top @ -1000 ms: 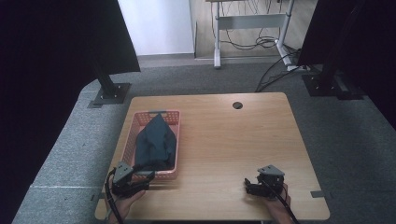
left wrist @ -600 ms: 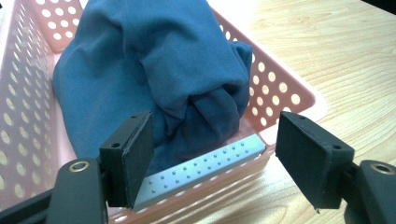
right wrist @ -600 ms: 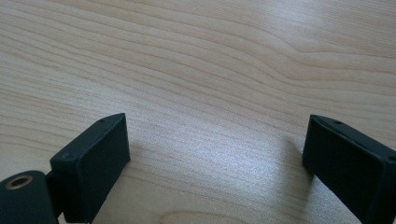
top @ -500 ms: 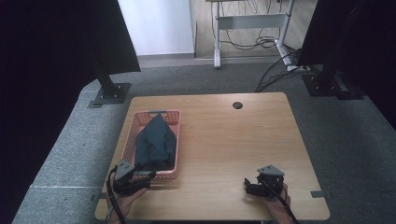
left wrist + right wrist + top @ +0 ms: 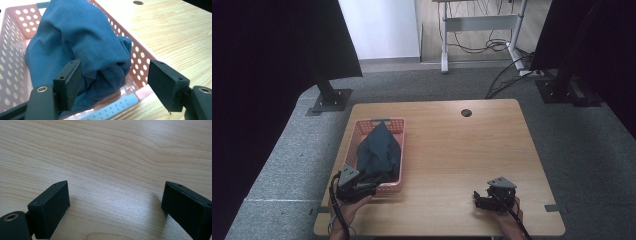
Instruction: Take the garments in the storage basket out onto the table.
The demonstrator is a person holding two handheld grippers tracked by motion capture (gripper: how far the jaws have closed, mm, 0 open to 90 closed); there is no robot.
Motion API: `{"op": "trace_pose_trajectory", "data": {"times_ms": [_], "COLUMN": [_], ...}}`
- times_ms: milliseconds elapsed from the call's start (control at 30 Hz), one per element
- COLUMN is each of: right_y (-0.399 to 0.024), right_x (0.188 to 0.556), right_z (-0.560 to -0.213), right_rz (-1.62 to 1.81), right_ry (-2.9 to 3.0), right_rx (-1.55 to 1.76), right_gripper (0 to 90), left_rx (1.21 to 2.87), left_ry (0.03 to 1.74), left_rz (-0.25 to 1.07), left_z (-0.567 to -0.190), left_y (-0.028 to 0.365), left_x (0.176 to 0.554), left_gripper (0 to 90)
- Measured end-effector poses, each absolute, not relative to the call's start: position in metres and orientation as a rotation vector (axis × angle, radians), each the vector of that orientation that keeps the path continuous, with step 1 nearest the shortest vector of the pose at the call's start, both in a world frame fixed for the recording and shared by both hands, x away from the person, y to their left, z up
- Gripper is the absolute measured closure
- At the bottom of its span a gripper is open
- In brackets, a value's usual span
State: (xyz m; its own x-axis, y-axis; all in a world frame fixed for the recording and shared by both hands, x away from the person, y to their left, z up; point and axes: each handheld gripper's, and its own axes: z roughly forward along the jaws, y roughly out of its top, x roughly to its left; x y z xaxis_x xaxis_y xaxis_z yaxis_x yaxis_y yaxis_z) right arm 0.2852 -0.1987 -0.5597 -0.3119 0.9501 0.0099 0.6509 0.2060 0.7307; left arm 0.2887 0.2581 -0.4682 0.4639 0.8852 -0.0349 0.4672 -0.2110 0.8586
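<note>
Table: light wooden top, bare grain under and ahead of the right jaws; a round cable hole lies near the far edge, well ahead of both grippers.
Basket: pink perforated plastic basket, directly ahead of the left jaws, its near rim passing between and just below them; a pale blue-grey handle strip sits on that near rim.
Cloth: dark blue cloth, bunched and heaped inside the basket, rising above its walls; its near fold lies between the left jaws, close against the left-hand pad.
Obstruction: the basket's near wall and right side wall stand between the right-hand pad and the cloth.
Left gripper: jaws spread wide, holding nothing; left-hand pad inside the basket beside the cloth, contact cannot be told; right-hand pad outside the basket wall, over the table.
Right gripper: jaws spread wide, holding nothing, low over bare wood, well apart from the basket.
Hands: the person's hands hold both grippers at the near table edge.
</note>
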Motion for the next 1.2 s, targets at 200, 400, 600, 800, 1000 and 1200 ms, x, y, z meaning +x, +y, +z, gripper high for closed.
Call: {"op": "trace_pose_trajectory", "data": {"times_ms": [200,400,600,800,1000,1200], "right_y": [-0.199,-0.199,-0.198,-0.198,-0.198,-0.198], "right_x": [0.285,0.285,0.285,0.285,0.284,0.284], "right_z": [-0.560,-0.560,-0.560,-0.560,-0.560,-0.560], "right_rz": [0.896,0.896,0.897,0.897,0.897,0.897], "right_ry": [2.043,2.043,2.044,2.045,2.045,2.045], "right_rx": [1.483,1.484,1.484,1.482,1.482,1.482], "right_gripper": [7.4,7.4,7.4,7.4,7.4,7.4], "left_rx": [1.847,1.835,1.839,1.822,1.835,1.850], "left_ry": [1.147,1.147,1.145,1.163,1.177,1.181], "left_rz": [0.604,0.607,0.611,0.556,0.573,0.575], "left_z": [-0.467,-0.463,-0.460,-0.464,-0.466,-0.467], "left_y": [0.257,0.255,0.252,0.254,0.255,0.253], "left_x": [0.295,0.299,0.304,0.312,0.317,0.322], "left_gripper": [28.0,28.0,28.0,28.2,28.3,28.2]}}
